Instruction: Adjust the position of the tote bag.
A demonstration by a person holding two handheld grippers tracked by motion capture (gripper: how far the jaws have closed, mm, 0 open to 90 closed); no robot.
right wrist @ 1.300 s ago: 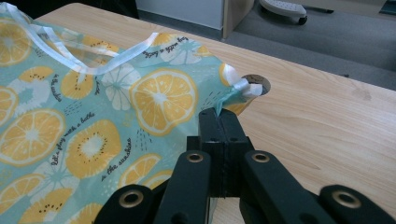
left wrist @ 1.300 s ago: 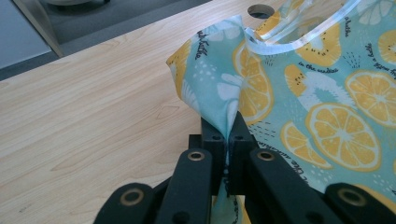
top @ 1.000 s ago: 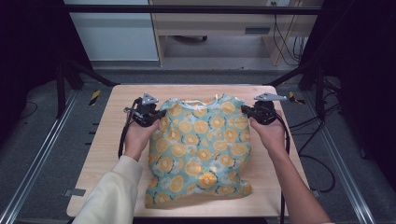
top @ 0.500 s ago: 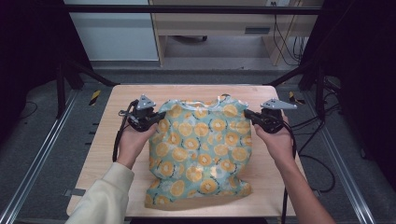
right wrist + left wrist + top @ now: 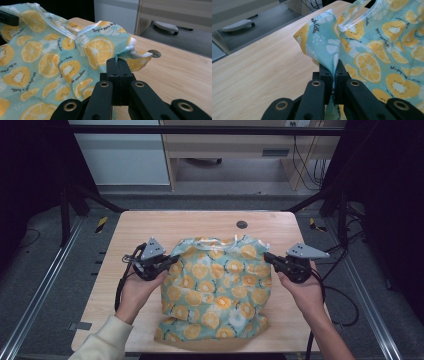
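A teal cloth printed with orange slices [image 5: 217, 287] lies spread on the wooden table [image 5: 150, 227], its near end rumpled at the front edge. My left gripper [image 5: 167, 264] is shut on the cloth's far left corner; in the left gripper view the fabric [image 5: 324, 47] is pinched between the black jaws of that gripper [image 5: 334, 72]. My right gripper [image 5: 270, 257] is shut on the far right corner, and the right gripper view shows the cloth [image 5: 100, 50] clamped in its jaws [image 5: 117, 63] beside a white trim. A hand holds each gripper.
A round grommet hole [image 5: 242, 224] sits in the table near its far edge, also seen as the hole [image 5: 156, 53] in the right gripper view. Black frame posts stand at both sides. Cables [image 5: 345, 300] trail off the right. A desk and floor lie beyond.
Both grippers have drawn the cloth's far corners back toward the near side of the table, and the cloth has slid and bunched closer to the front edge.
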